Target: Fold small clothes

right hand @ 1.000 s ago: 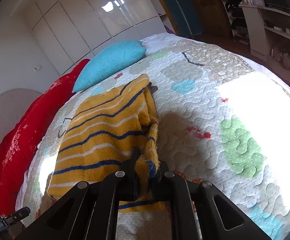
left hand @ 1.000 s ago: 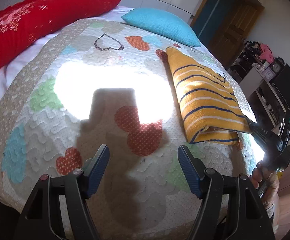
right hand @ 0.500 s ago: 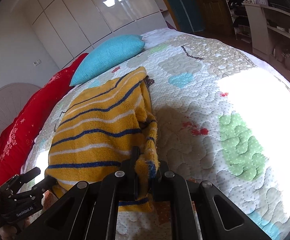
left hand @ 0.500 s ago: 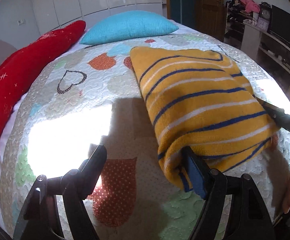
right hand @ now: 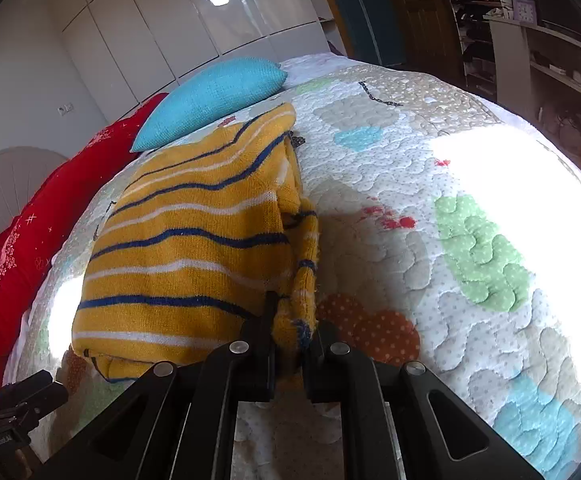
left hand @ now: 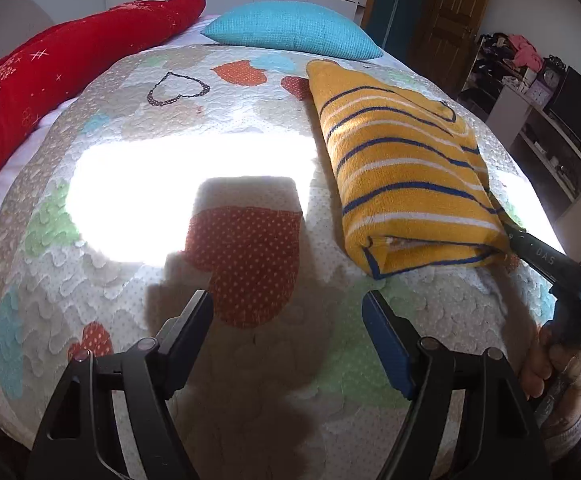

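Folded yellow knit sweater with navy-white stripes (left hand: 402, 176) lies right-forward of wide-open, empty left tool (left hand: 288, 334), long axis running away; right tool (right hand: 290, 332) clamps its near corner.

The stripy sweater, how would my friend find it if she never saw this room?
Look at the big bed with the heart-patterned quilt. Below the turquoise pillow lies a folded knitted sweater, and the right tool pinches its near corner. It is the only mustard-yellow thing there, crossed by navy and white stripes, unlike the plain red cushion.
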Tool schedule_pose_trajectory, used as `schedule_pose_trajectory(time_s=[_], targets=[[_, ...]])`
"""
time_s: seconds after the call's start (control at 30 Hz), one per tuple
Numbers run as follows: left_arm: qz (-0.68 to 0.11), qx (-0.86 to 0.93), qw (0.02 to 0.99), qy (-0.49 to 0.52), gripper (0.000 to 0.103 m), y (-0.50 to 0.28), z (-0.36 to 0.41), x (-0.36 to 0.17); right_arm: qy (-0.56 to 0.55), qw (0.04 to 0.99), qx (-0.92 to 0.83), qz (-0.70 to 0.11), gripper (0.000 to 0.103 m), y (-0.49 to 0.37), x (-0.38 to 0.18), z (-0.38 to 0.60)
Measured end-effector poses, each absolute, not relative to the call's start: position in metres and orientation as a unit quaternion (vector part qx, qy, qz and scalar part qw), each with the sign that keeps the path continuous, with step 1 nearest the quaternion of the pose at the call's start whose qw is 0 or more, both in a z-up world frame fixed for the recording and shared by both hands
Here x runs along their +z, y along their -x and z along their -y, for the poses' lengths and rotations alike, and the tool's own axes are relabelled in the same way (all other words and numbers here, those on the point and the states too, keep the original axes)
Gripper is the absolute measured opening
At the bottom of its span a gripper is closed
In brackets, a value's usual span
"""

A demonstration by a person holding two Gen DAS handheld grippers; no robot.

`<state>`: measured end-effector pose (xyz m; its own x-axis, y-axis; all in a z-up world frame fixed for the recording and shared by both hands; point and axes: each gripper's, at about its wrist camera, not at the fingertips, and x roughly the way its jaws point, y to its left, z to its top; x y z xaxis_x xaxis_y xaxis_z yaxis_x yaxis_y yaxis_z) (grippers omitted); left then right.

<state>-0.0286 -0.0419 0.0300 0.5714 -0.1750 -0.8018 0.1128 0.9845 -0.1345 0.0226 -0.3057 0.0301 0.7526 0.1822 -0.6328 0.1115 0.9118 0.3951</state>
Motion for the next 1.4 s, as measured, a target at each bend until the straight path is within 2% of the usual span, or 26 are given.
schedule_pose_trajectory(time_s=[0.27, 0.33, 0.5, 0.63, 0.7, 0.87, 1.03, 1.13, 1.3, 1.4], targets=[[-0.467, -0.076, 0.879, 0.053, 0.078, 0.068, 0.032, 0.025, -0.264, 0.902, 0.025, -0.341, 0.014, -0.007, 0.035, 0.32], [-0.469, -0.076, 0.878, 0.047, 0.078, 0.073, 0.033, 0.023, -0.273, 0.908, 0.016, -0.318, 0.025, 0.004, 0.049, 0.324], [-0.464, -0.074, 0.881, 0.054, 0.078, 0.076, 0.032, 0.022, -0.235, 0.933, 0.029, -0.269, 0.039, 0.003, 0.095, 0.304], [-0.462, -0.073, 0.882, 0.058, 0.078, 0.077, 0.031, 0.024, -0.193, 0.937, 0.088, -0.277, 0.041, -0.038, 0.108, 0.267], [-0.462, -0.071, 0.882, 0.06, 0.078, 0.079, 0.03, 0.024, -0.168, 0.939, 0.092, -0.285, 0.047, -0.066, 0.105, 0.253], [-0.46, -0.064, 0.883, 0.066, 0.078, 0.082, 0.021, 0.026, -0.168, 0.922, 0.052, -0.346, 0.049, -0.117, 0.066, 0.258], [-0.47, -0.065, 0.876, 0.083, 0.079, 0.077, 0.015, 0.021, -0.178, 0.926, 0.057, -0.328, 0.051, -0.092, 0.059, 0.27], [-0.471, -0.07, 0.876, 0.085, 0.079, 0.078, 0.019, 0.02, -0.172, 0.93, 0.048, -0.322, 0.062, -0.069, 0.062, 0.275], [-0.46, -0.064, 0.883, 0.064, 0.079, 0.082, 0.026, 0.027, -0.196, 0.929, 0.034, -0.312, 0.064, -0.023, 0.059, 0.292], [-0.456, -0.057, 0.886, 0.054, 0.079, 0.084, 0.03, 0.031, -0.22, 0.927, 0.018, -0.304, 0.07, 0.003, 0.055, 0.307]])
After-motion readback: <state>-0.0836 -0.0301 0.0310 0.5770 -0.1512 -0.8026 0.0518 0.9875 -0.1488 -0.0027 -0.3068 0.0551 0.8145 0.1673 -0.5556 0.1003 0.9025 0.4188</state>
